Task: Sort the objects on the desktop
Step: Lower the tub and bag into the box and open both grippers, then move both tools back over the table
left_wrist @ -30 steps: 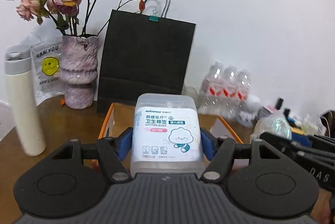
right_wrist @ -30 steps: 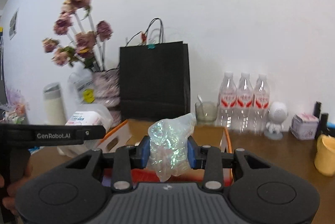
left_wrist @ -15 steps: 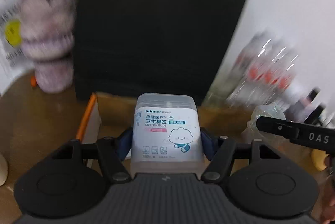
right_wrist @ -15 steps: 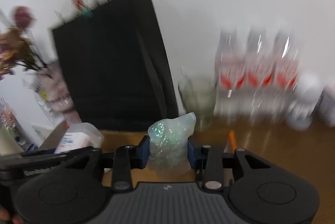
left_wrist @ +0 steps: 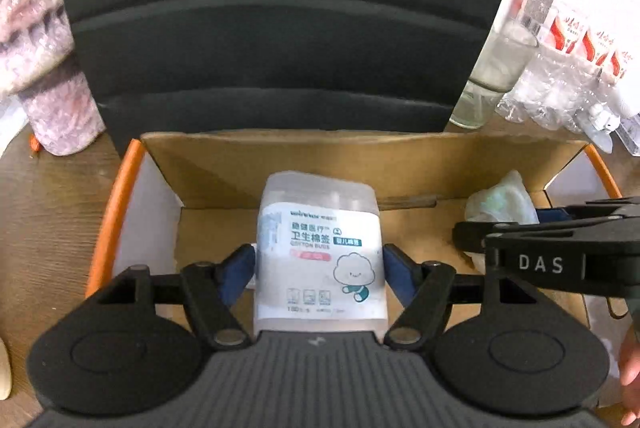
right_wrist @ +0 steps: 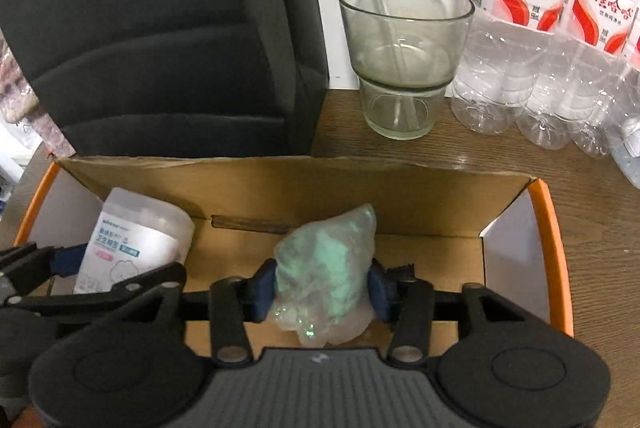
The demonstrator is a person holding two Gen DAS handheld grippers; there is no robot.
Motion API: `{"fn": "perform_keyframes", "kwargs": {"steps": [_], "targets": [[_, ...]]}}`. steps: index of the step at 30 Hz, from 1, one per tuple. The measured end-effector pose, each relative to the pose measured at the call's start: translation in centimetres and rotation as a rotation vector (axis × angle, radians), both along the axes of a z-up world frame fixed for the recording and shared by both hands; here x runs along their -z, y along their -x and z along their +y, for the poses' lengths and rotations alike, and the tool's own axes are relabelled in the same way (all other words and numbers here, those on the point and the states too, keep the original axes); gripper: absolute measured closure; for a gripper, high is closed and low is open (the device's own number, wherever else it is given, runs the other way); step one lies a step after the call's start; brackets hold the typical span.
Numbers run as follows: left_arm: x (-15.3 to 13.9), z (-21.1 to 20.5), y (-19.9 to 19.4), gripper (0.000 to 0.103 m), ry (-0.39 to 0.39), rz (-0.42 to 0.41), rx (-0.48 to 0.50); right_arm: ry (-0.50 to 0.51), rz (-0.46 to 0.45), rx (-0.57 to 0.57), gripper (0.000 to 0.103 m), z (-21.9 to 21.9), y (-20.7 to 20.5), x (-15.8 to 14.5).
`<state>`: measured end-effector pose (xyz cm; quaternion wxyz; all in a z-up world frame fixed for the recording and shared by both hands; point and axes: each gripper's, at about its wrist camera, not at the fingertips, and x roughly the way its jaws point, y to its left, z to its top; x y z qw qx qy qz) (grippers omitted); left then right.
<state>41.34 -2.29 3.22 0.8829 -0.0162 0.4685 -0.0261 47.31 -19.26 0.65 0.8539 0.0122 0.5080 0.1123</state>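
My left gripper [left_wrist: 320, 268] is shut on a clear cotton bud box [left_wrist: 320, 252] with a white label, held inside the open cardboard box [left_wrist: 304, 155] with orange edges. My right gripper [right_wrist: 322, 288] is shut on a crumpled iridescent plastic bag [right_wrist: 324, 280], held inside the same cardboard box [right_wrist: 320, 179], to the right of the cotton bud box [right_wrist: 132, 244]. The bag [left_wrist: 500, 203] and the right gripper also show at the right of the left wrist view. Whether either item touches the box floor is hidden.
A black paper bag [left_wrist: 272, 27] stands right behind the box. A mottled vase [left_wrist: 36, 47] is at the back left. A glass cup with a straw [right_wrist: 404, 55] and several water bottles [right_wrist: 540, 39] stand at the back right on the wooden table [right_wrist: 592, 228].
Both grippers have moved forward and tilted down, carrying the cotton bud box and the plastic bag from above the table into the cardboard box. Both stay shut on their items.
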Motion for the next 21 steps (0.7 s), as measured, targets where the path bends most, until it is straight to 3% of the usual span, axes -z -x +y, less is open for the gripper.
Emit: {"fn": "perform_keyframes", "kwargs": {"steps": [7, 14, 18, 21], "targets": [[-6.6, 1.2, 3.5, 0.021, 0.039, -0.065, -0.027, -0.028, -0.068, 0.029, 0.031, -1.7, 3.2, -5.9], [-12.0, 2.0, 8.5, 0.015, 0.029, -0.056, -0.069, -0.037, -0.105, 0.062, 0.025, -3.4, 8.2, -12.4], [-14.2, 2.3, 12.1, 0.011, 0.01, -0.146, -0.092, -0.038, -0.156, 0.054, 0.02, -4.0, 12.6, -14.8], [-14.6, 2.5, 16.4, 0.005, 0.023, -0.307, -0.118, -0.054, -0.277, 0.061, 0.017, -3.7, 16.0, -15.6]]}}
